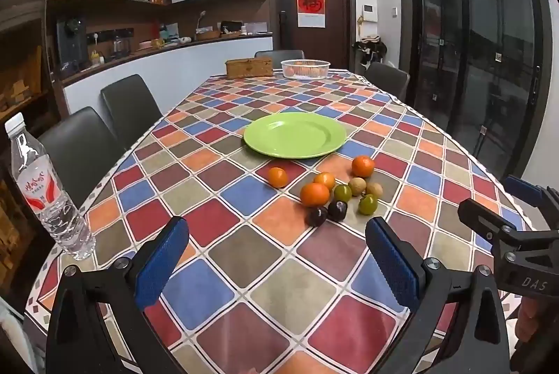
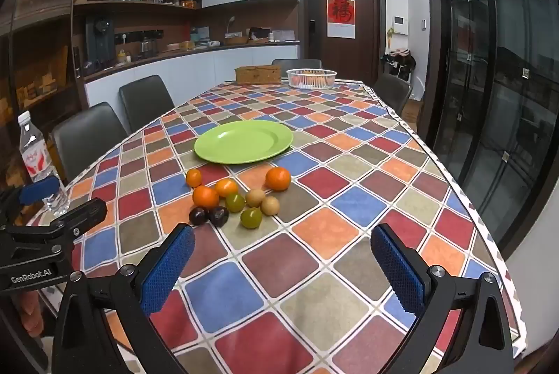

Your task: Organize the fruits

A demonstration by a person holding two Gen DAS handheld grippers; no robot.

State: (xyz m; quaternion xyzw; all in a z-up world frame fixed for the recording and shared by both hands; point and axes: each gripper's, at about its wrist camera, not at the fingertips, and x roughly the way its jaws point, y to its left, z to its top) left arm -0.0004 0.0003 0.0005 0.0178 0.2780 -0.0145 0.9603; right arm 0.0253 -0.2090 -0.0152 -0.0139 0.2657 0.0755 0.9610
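A cluster of small fruits lies on the checked tablecloth in front of an empty green plate (image 1: 295,134) (image 2: 243,141): several oranges (image 1: 314,194) (image 2: 278,178), two green fruits (image 1: 368,204) (image 2: 251,217), two tan ones (image 1: 357,186) (image 2: 270,205) and two dark plums (image 1: 337,210) (image 2: 218,216). My left gripper (image 1: 276,255) is open and empty, short of the fruits. My right gripper (image 2: 283,264) is open and empty, near and to the right of the cluster. Each gripper shows at the edge of the other's view.
A water bottle (image 1: 42,188) (image 2: 40,164) stands at the table's left edge. A wicker box (image 1: 248,67) and a clear basket (image 1: 305,69) sit at the far end. Dark chairs (image 1: 130,106) line the left side and far end. Glass doors (image 2: 496,66) are on the right.
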